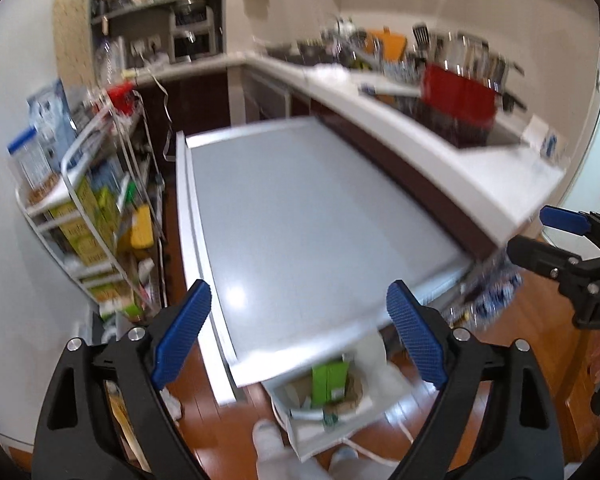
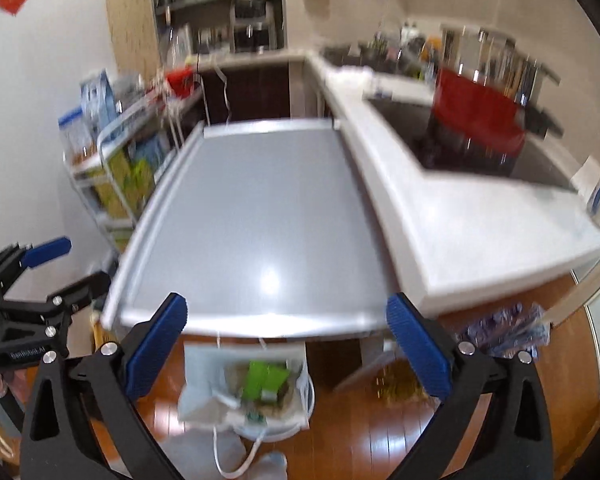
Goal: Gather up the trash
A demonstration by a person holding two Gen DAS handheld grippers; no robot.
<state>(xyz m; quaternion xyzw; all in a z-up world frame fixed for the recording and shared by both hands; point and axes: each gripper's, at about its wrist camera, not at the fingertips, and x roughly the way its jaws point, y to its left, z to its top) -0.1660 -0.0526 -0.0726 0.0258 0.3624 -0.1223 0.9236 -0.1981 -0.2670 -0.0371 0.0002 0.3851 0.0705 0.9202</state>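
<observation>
Grey smooth-topped desk (image 2: 256, 216) with a pale raised rim lay bare, no trash visible on it, so collecting looked nearly or fully done. White-lined round trash bin (image 2: 305, 394) sat on the wooden floor just below the desk's near edge, holding a green carton (image 2: 266, 380), brown paper and other scraps. Left gripper (image 1: 300, 336) and right gripper (image 2: 286, 346) both stood wide apart, nothing between the blue pads, over the desk edge above the bin.
</observation>
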